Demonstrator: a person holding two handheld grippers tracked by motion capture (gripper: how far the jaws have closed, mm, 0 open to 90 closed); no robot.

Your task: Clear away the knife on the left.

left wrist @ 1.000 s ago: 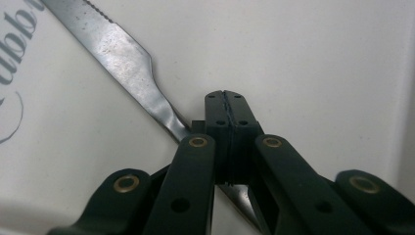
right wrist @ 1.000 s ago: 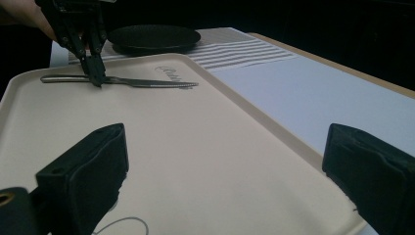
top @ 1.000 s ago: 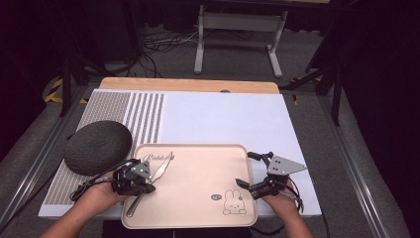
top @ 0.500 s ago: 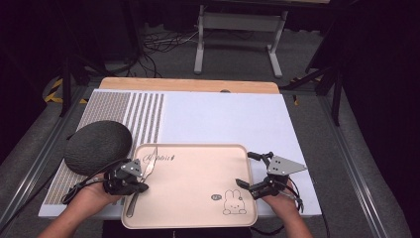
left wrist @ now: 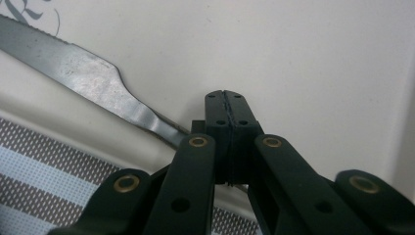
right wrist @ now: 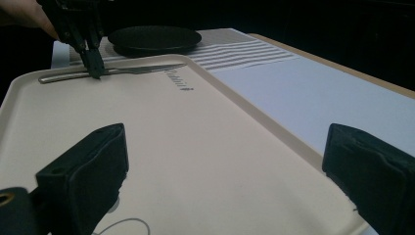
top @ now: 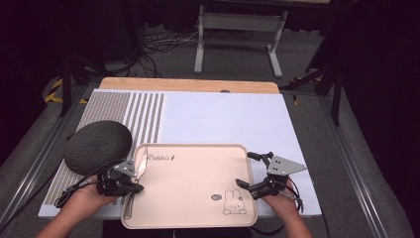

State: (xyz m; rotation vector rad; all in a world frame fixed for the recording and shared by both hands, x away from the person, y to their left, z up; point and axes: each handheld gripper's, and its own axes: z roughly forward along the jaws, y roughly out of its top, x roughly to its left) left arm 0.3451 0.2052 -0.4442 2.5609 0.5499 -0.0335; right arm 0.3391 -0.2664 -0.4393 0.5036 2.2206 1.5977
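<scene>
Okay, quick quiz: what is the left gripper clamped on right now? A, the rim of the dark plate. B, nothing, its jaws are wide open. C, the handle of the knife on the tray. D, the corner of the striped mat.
C: the left gripper has its jaws shut on the knife, which lies along the left edge of the beige tray.

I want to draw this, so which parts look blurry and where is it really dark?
In the right gripper view the two near black jaws are soft and blurred, while the knife farther off is sharper. In the left gripper view the knife blade shines dull grey. In the high view the floor around the table is very dark.
</scene>
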